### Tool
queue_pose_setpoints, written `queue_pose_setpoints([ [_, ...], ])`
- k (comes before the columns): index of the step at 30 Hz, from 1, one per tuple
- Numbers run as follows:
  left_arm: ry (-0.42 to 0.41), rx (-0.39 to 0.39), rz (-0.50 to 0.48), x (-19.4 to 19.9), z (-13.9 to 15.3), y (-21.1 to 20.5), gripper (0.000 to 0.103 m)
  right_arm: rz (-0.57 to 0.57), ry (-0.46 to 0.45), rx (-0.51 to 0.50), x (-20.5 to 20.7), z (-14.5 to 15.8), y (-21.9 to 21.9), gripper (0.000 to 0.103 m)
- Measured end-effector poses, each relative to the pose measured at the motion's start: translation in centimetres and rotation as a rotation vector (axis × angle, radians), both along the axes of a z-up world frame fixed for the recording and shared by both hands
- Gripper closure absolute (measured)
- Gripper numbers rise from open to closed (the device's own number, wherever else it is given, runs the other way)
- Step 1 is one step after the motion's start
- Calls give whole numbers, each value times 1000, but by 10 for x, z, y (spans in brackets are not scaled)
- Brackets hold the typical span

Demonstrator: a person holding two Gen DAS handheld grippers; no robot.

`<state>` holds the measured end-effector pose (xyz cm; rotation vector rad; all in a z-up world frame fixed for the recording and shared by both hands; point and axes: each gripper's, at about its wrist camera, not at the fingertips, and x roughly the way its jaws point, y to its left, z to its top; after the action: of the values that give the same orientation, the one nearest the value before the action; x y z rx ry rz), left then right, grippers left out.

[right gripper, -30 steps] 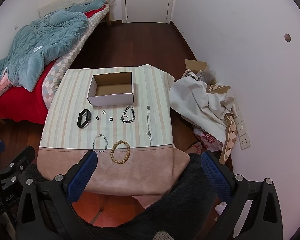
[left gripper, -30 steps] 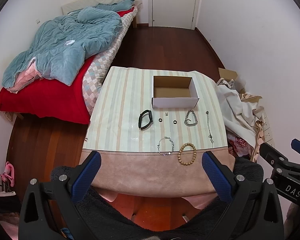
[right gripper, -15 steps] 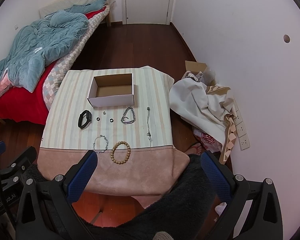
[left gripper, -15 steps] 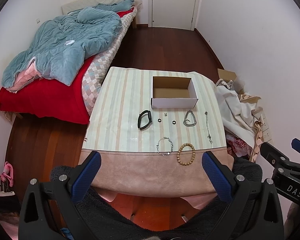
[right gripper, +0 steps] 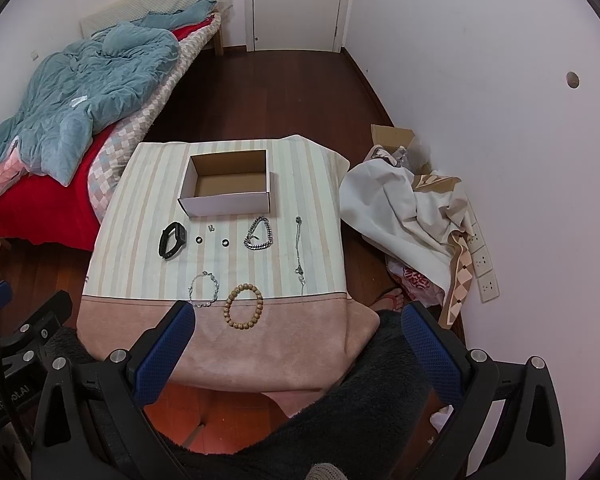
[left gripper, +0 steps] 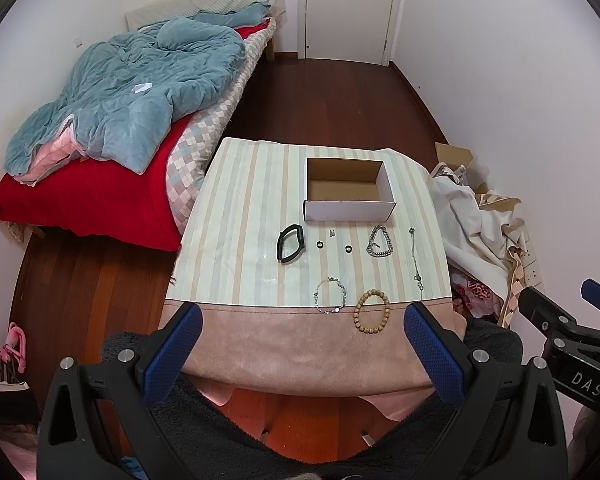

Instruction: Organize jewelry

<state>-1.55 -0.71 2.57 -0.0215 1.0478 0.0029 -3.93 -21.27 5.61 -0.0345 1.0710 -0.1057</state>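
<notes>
**Both grippers held back from the table, jewelry laid out in front of the box**

My left gripper (left gripper: pixel 300 356) is spread wide with nothing between its blue pads; it hangs short of the near edge of the table (left gripper: pixel 240 216), above my dark fleece-covered lap. My right gripper (right gripper: pixel 298 354) is likewise wide apart and empty, at the same standoff, toward the table's right side.

Table covered by a striped cloth with a pink band along the near edge. Open cardboard box (left gripper: pixel 348 190) sits toward the far side; nothing visible inside.

Row just in front of the box, left to right:
- black band (left gripper: pixel 290 244)
- two small black rings (left gripper: pixel 320 245), a tiny metal piece between them and slightly nearer the box
- thick silver chain bracelet (left gripper: pixel 379 242), looped
- thin chain (left gripper: pixel 415 258), laid out straight, running toward me

Nearer row, at the seam of the pink band:
- thin silver bracelet (left gripper: pixel 331 295)
- wooden bead bracelet (left gripper: pixel 372 311), just right of it, lying across the seam

All pieces lie apart from each other and outside the box. An unmade bed (left gripper: pixel 132 92) stands to the left of the table, and a heap of white cloth (left gripper: pixel 468 216) to the right.
</notes>
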Motion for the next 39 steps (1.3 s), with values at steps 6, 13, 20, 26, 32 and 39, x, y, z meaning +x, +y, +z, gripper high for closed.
queue_pose_setpoints([
  [6, -4, -2, 1, 0, 2, 1, 0, 1, -1, 3, -1, 1, -1, 0],
  [13, -13, 5, 4, -1, -1, 3, 0, -16, -20, 17, 2, 0, -6, 0],
  [20, -51, 146, 56, 33, -41, 14, 0, -64, 19, 44, 37, -51, -14, 0],
  [26, 44, 242, 105, 73, -114, 34, 0, -81, 162, 84, 81, -141, -15, 7],
  [32, 157, 264, 115, 106, -183, 52, 0, -97, 315, 133, 104, -239, -7, 27],
  [39, 209, 220, 88, 152, -232, 68, 1, -89, 398, 146, 112, -301, 16, 43],
])
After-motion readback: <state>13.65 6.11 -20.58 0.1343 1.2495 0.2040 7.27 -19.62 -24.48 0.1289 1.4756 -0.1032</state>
